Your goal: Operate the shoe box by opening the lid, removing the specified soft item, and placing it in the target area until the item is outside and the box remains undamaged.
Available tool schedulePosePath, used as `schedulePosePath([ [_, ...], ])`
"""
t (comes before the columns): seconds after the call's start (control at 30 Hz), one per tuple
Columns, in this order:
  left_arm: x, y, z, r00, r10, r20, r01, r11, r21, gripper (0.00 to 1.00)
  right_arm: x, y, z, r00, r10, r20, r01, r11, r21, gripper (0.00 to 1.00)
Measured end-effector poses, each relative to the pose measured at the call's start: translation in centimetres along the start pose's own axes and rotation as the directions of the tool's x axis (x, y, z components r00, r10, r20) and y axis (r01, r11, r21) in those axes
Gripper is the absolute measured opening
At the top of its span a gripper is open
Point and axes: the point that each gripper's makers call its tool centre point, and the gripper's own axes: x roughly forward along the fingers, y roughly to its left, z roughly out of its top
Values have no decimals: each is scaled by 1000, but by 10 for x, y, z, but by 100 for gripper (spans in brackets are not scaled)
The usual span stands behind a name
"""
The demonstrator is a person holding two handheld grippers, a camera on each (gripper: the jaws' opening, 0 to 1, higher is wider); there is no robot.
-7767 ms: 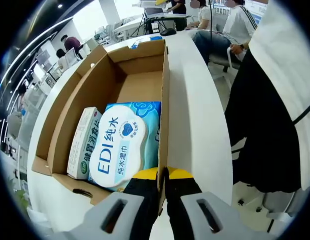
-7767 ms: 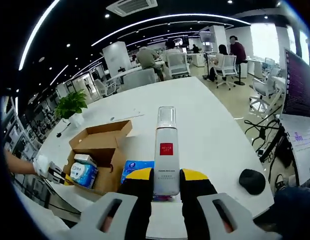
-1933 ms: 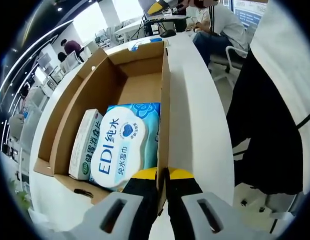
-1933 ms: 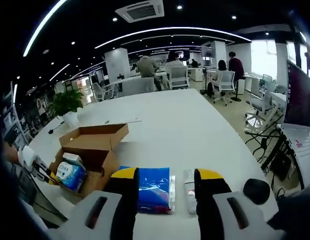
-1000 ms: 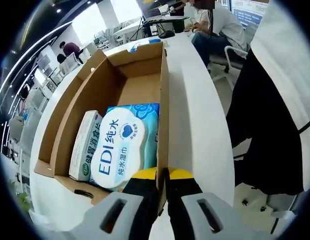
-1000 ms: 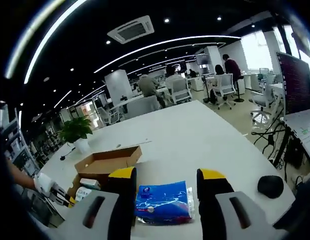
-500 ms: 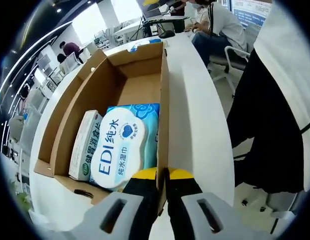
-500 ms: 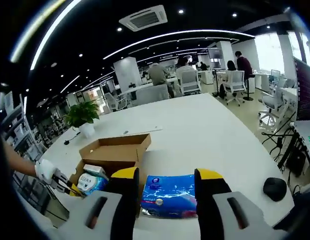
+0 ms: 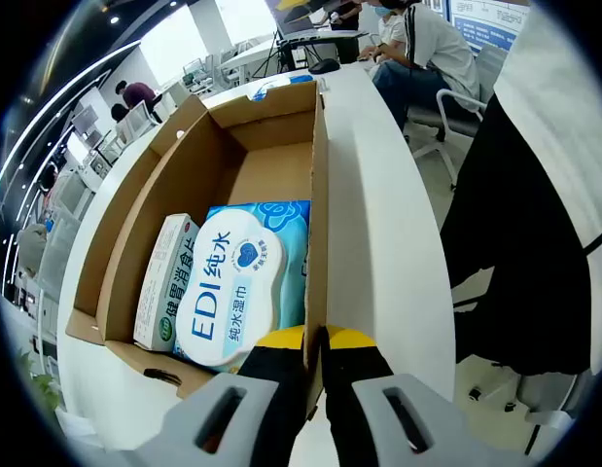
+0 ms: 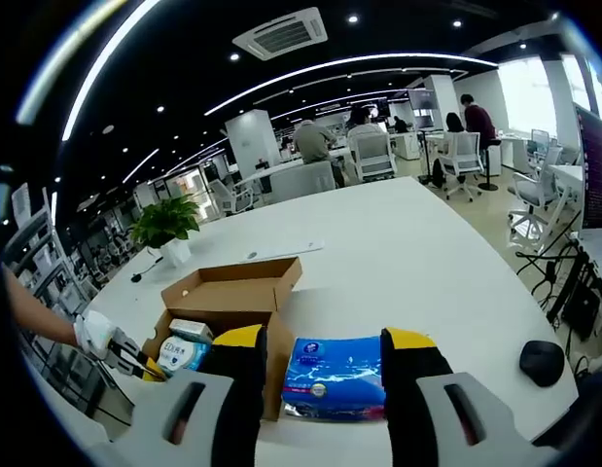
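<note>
The brown shoe box (image 9: 213, 146) stands open with its lid folded back. Inside lie a blue-and-white wet-wipes pack (image 9: 240, 277) and a slim white-and-green carton (image 9: 164, 282). My left gripper (image 9: 315, 338) is shut on the box's near right wall. In the right gripper view the box (image 10: 232, 297) sits at left on the white table (image 10: 398, 253), and a gloved hand holds the left gripper (image 10: 135, 365) at its corner. My right gripper (image 10: 325, 342) is open above a blue soft pack (image 10: 335, 375), which lies on the table beside the box.
A small black object (image 10: 542, 362) rests on the table at far right. A potted plant (image 10: 164, 222) stands at the table's far left. A person in dark clothes (image 9: 514, 263) stands close to the table edge. Office chairs and seated people are far behind.
The right gripper, earlier shut on a white bottle, has let it go and stands open; its view has since swung left toward the box. The left gripper has kept its hold.
</note>
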Motion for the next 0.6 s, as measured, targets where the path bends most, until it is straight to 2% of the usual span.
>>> schedulePosePath([
  [0.2, -1, -1, 1, 1000, -1, -2, 1, 1000, -4, 4, 1, -1, -7, 1000, 2, -20, -2, 1000, 8, 47],
  [0.37, -1, -1, 1, 1000, -1, -2, 1, 1000, 0, 4, 5, 1, -9, 1000, -6, -30, 5, 999, -48, 45],
  [0.43, -2, -1, 1, 1000, -1, -2, 1, 1000, 1, 4, 5, 10, 6, 998, 6, 57, 2, 989, -146, 37],
  [0.47, -2, -1, 2, 1000, 0, -2, 0, 1000, 1, 4, 5, 15, 5, 999, 7, 47, 0, 989, -148, 35],
  [0.53, -2, -1, 2, 1000, 1, 0, -1, 1000, 1, 4, 11, 20, -1, 999, 37, -9, -38, 991, -131, 42],
  [0.6, -2, -1, 2, 1000, 0, 0, 0, 1000, 1, 4, 12, 26, 0, 999, 37, -7, -38, 987, -159, 45],
])
